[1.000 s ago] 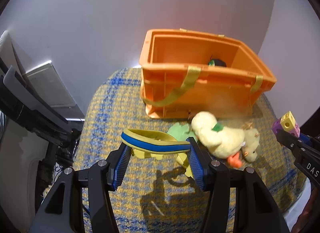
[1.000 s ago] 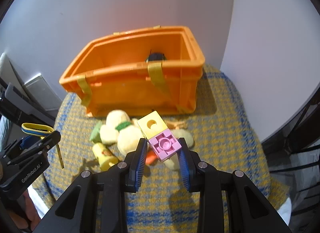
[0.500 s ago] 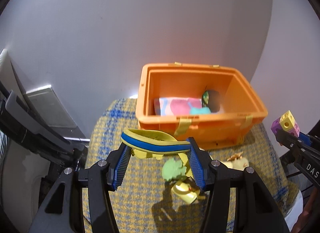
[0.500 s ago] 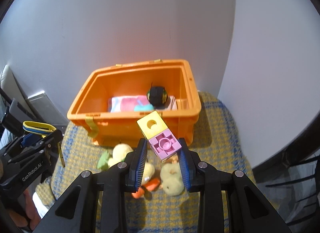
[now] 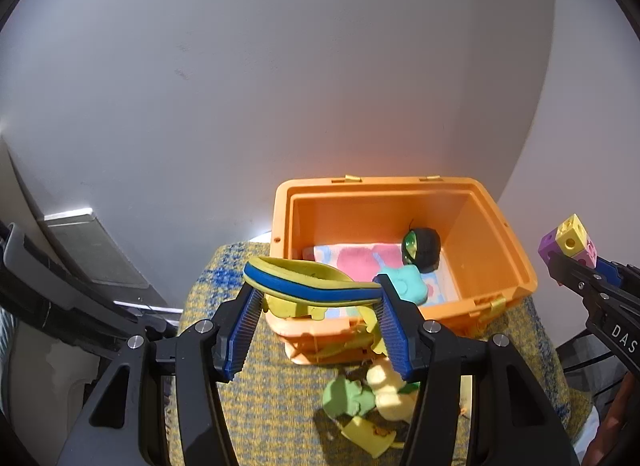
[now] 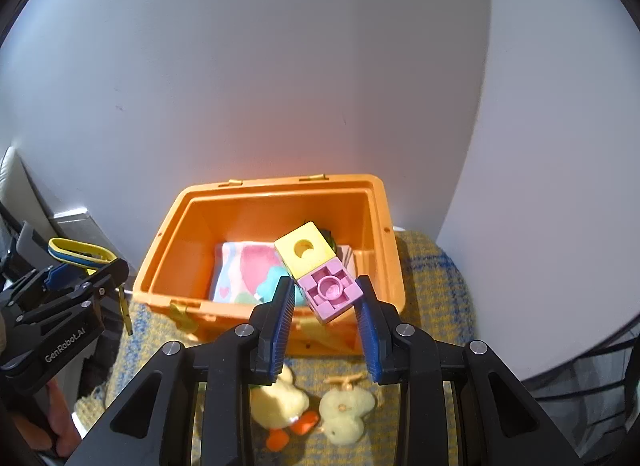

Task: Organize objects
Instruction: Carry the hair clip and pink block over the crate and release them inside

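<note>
An open orange bin (image 5: 496, 250) (image 6: 160, 262) stands on a yellow-and-blue checked cloth. My left gripper (image 5: 316, 302) is shut on a yellow-and-blue curved toy (image 5: 304, 286), held above the bin's near left corner. My right gripper (image 6: 324, 302) is shut on joined toy blocks (image 6: 320, 270), yellow and pink, held above the bin's front edge. The blocks also show in the left wrist view (image 5: 568, 242). Inside the bin lie a pastel cloth (image 5: 356, 258), a teal toy (image 5: 404, 286) and a black-and-green ball (image 5: 422, 248).
Plush ducks (image 6: 280, 402) (image 6: 346, 410), a green plush piece (image 5: 348, 400) and a small yellow toy (image 5: 366, 434) lie on the cloth (image 5: 272, 406) in front of the bin. A grey wall stands close behind. Dark furniture (image 5: 60, 290) is at the left.
Both grippers have risen and moved forward with their loads, so they look down into the bin. The plush toys have dropped low in both views.
</note>
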